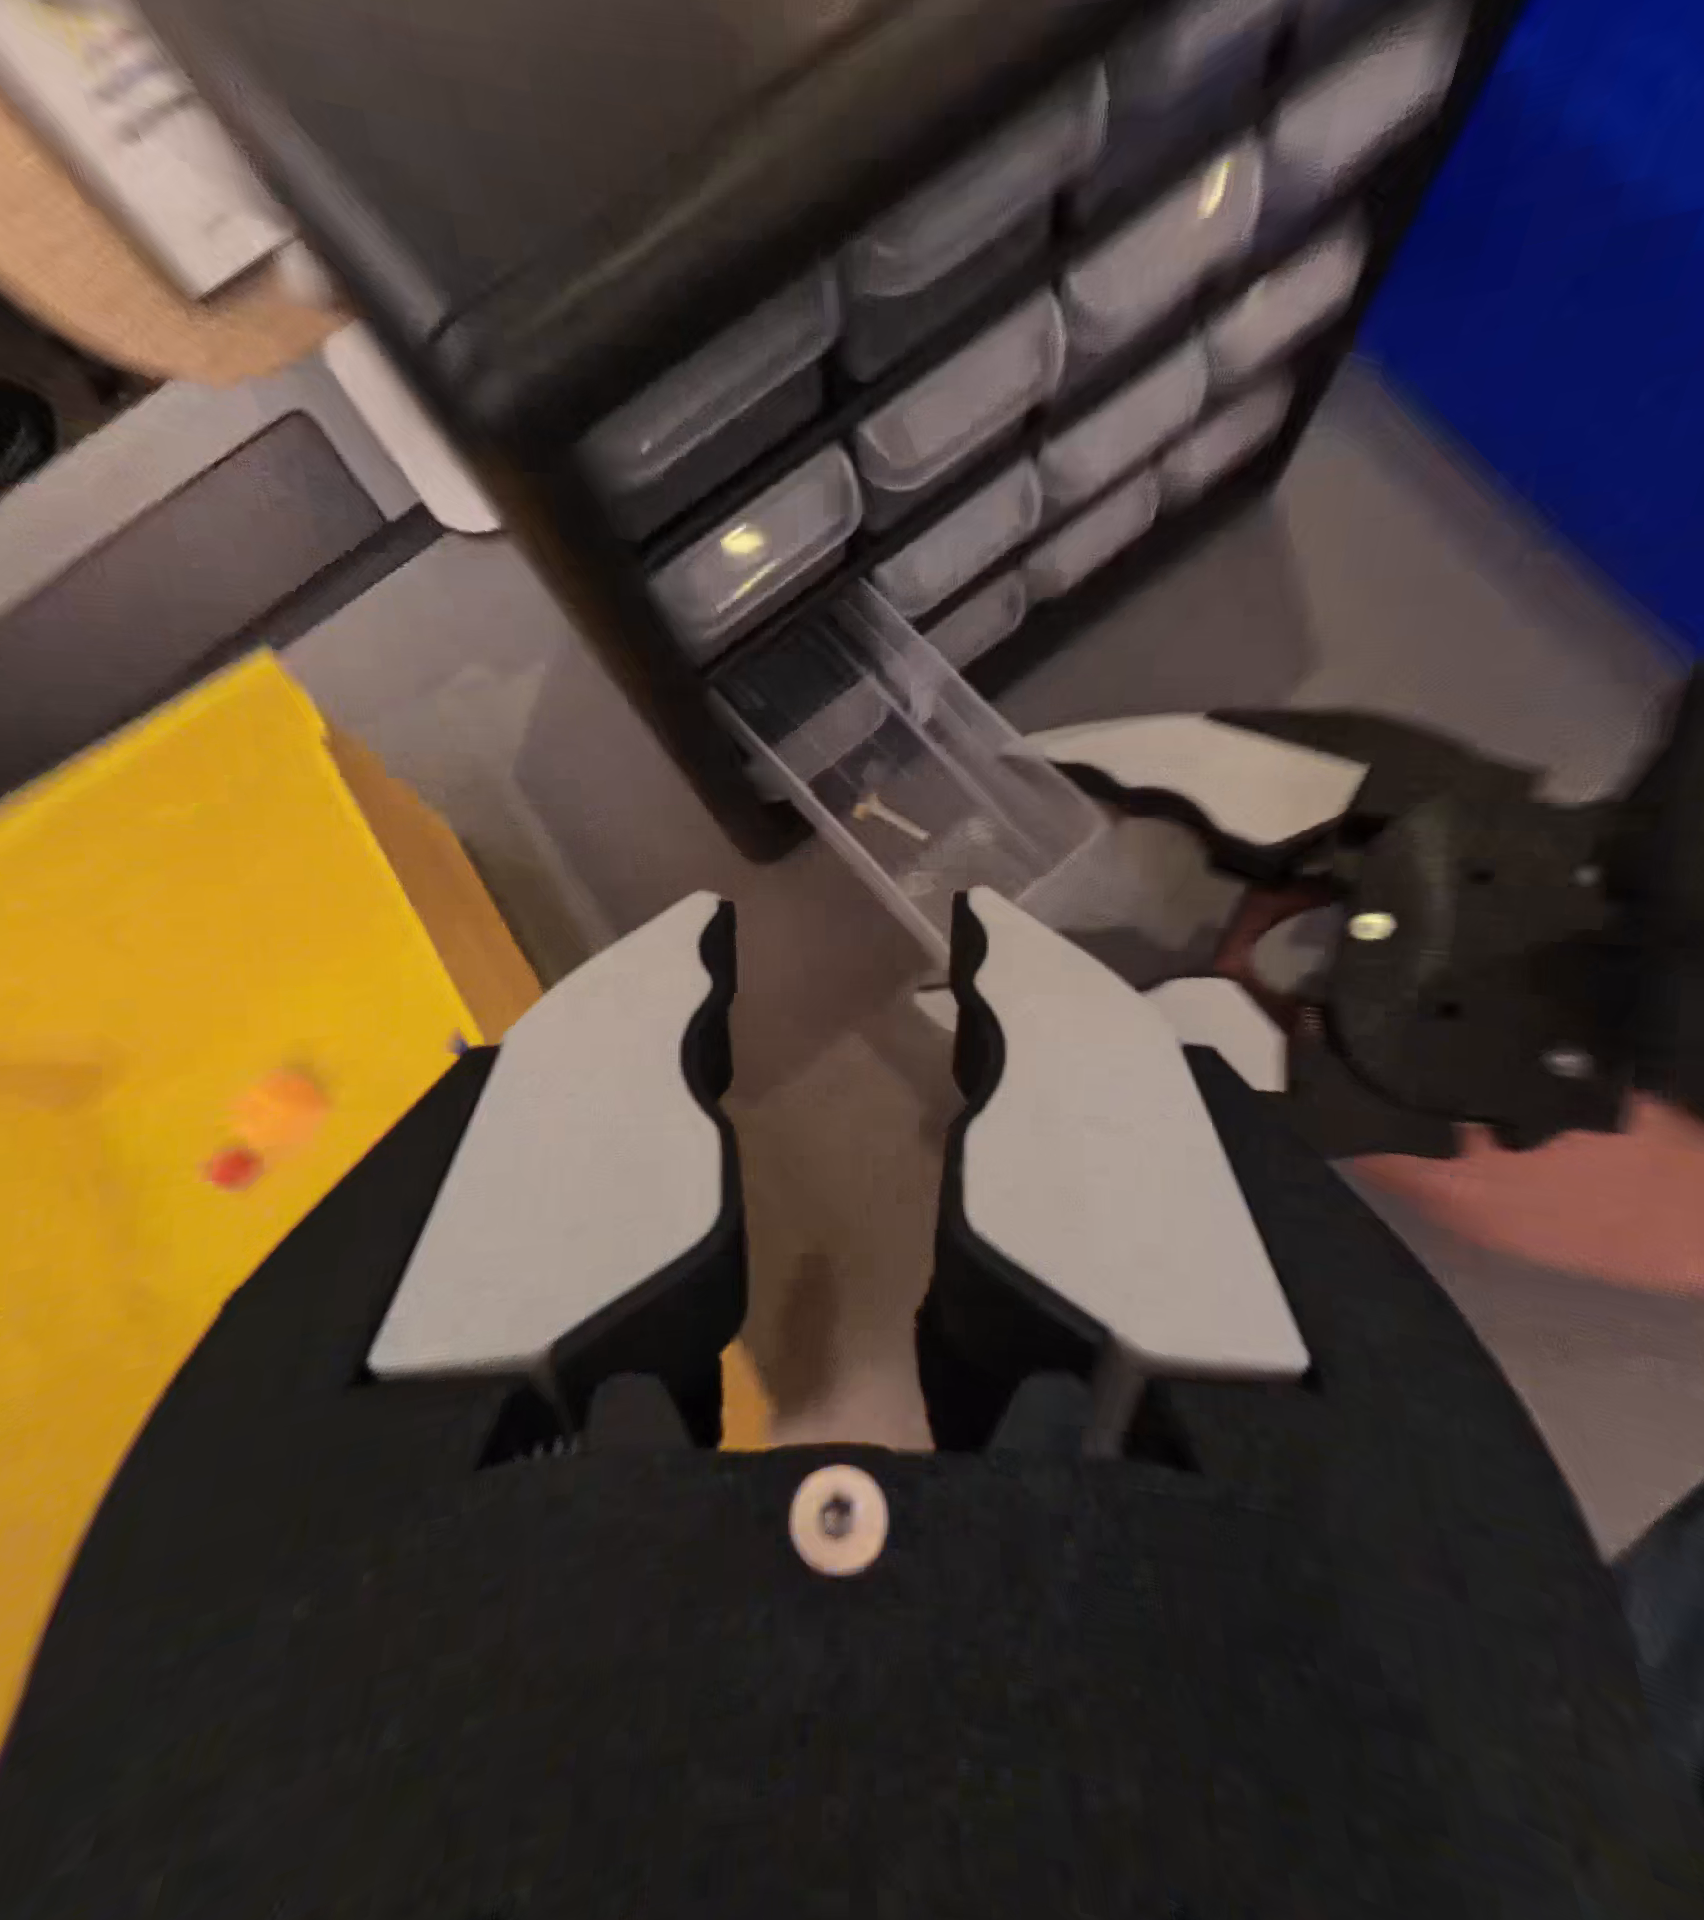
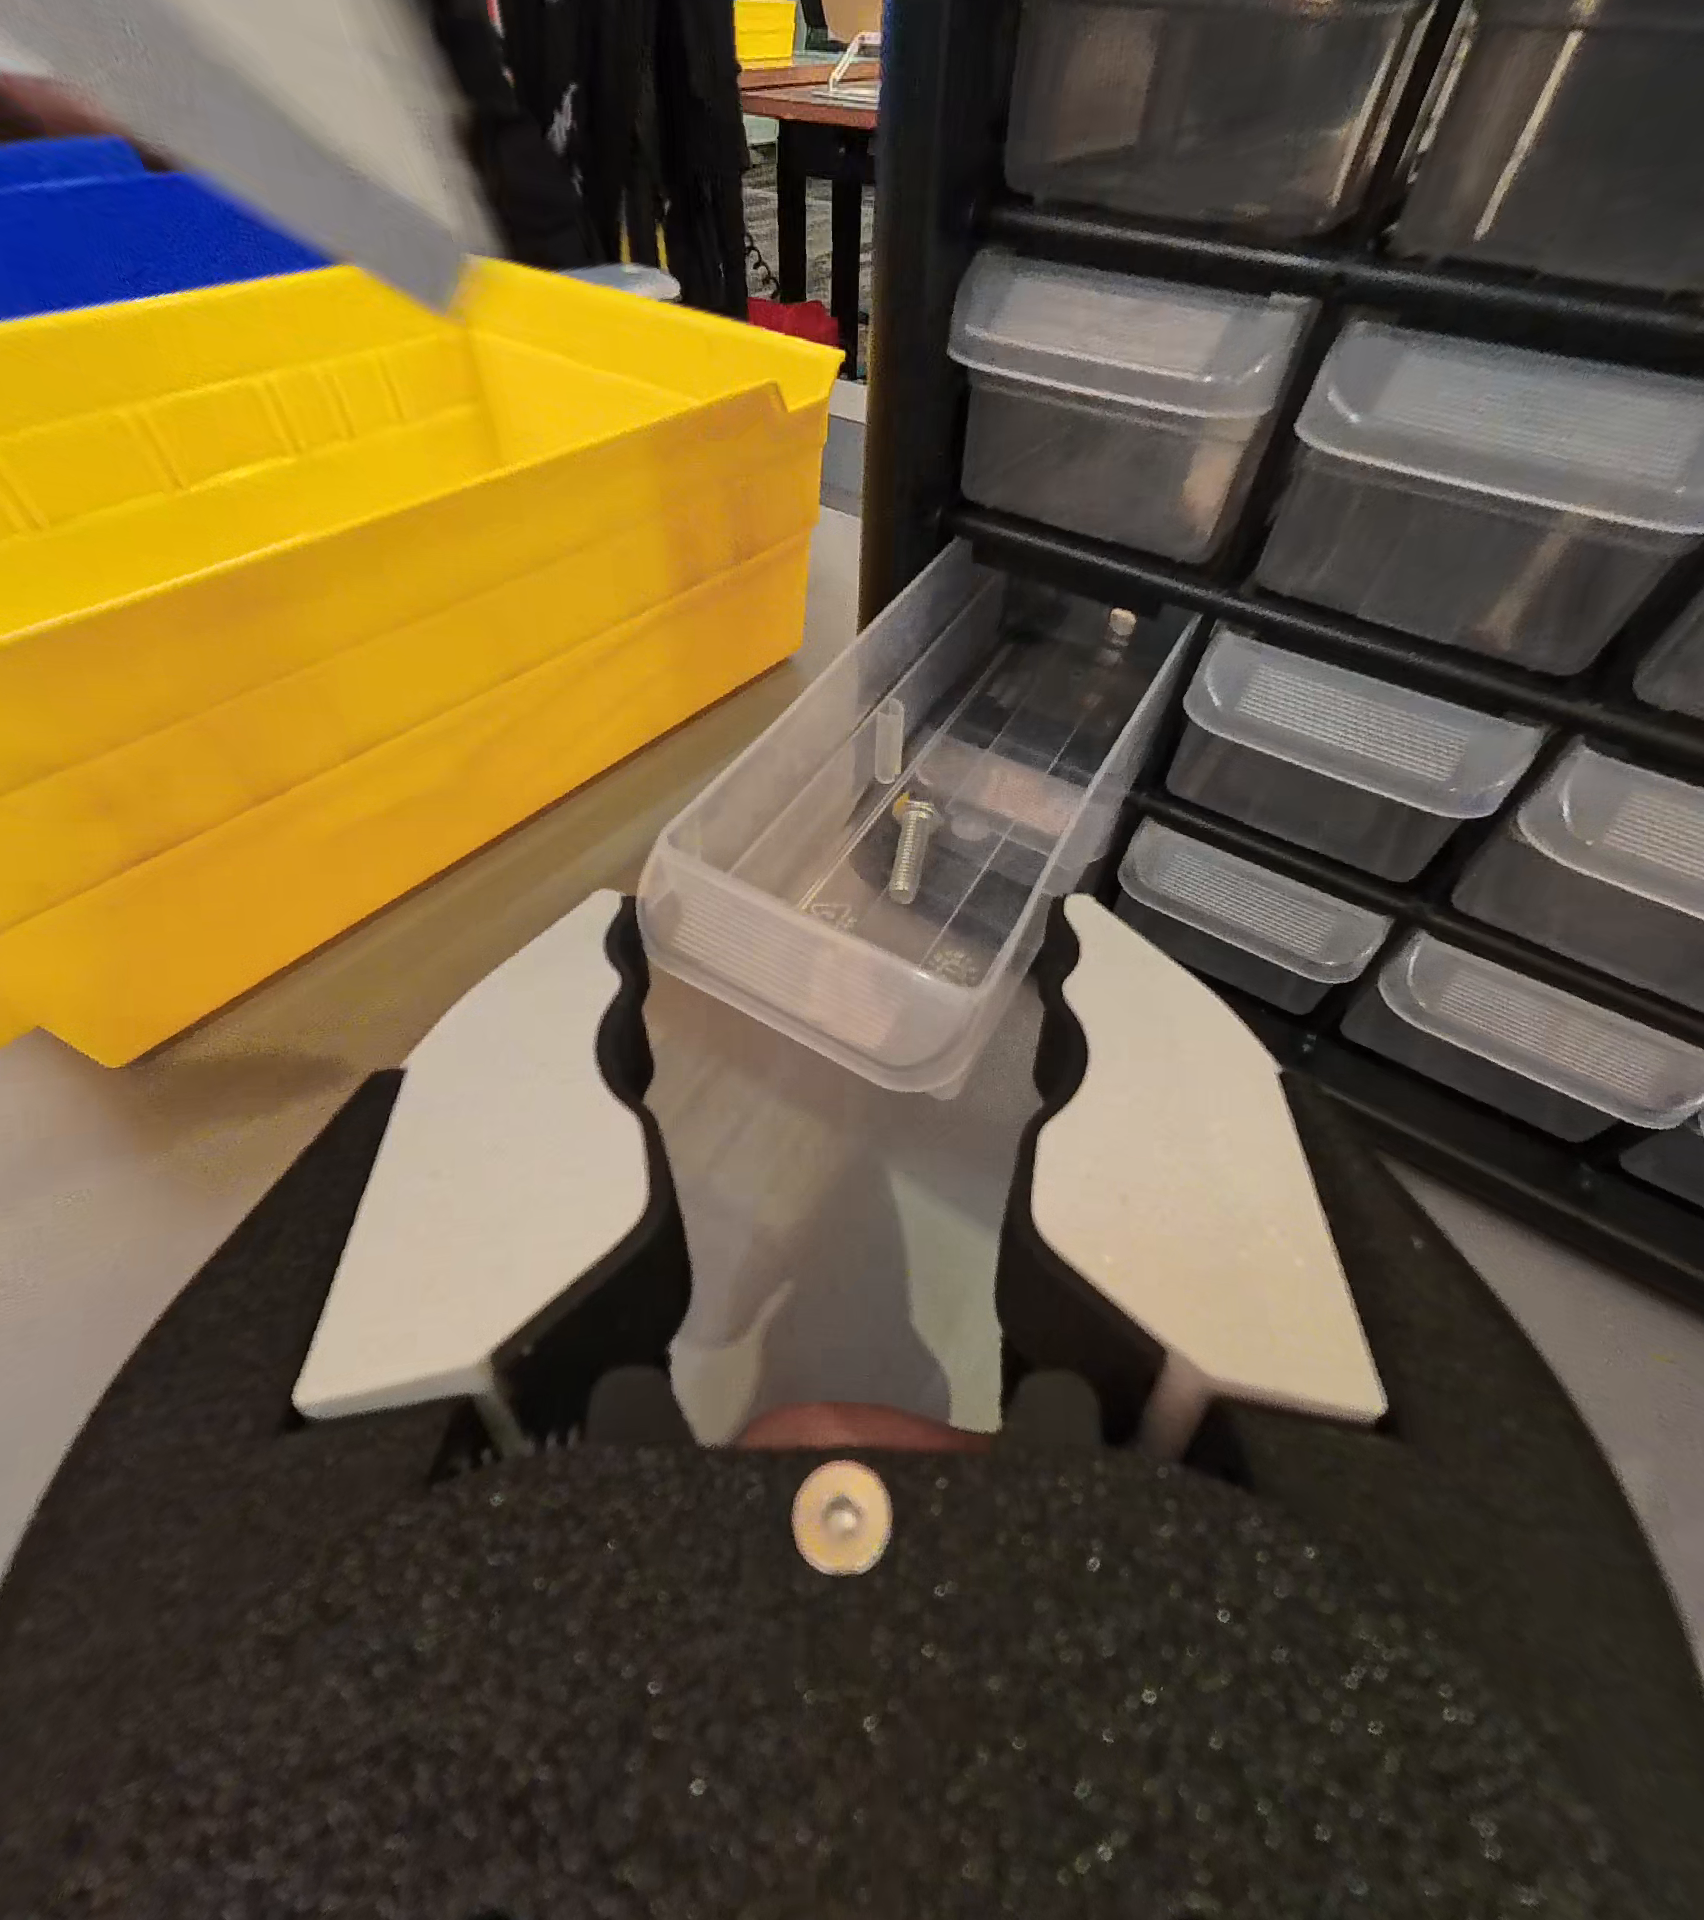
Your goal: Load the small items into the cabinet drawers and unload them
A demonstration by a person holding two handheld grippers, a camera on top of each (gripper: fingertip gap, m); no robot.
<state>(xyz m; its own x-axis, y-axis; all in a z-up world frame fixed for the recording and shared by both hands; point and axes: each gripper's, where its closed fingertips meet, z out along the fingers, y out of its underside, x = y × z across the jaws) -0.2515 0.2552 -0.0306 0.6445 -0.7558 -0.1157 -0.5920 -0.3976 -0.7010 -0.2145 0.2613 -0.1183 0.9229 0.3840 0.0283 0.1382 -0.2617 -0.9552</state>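
Note:
A black cabinet [image 2: 915,312] of clear small drawers stands on the grey table. Its lowest left drawer [image 2: 806,966] is pulled far out, and a silver screw [image 2: 910,852] lies in it. My right gripper [image 2: 843,925] is open, its tips on either side of the drawer's front end. My left gripper [image 1: 843,925] is open and empty. It hovers above the table just in front of the same drawer [image 1: 941,821], where the screw [image 1: 889,816] shows. The right gripper [image 1: 1232,894] also shows there, at the drawer's end.
A yellow bin [image 2: 308,623] stands left of the cabinet, with a blue bin [image 2: 48,229] behind it. In the left wrist view the yellow bin [image 1: 152,987] holds small orange and red items [image 1: 256,1132]. A blurred grey shape [image 2: 287,135] crosses the top left of the right wrist view. There is about 10 cm between the tips of the two grippers. The left tips stand about 7 cm off the black cabinet [image 2: 915,312].

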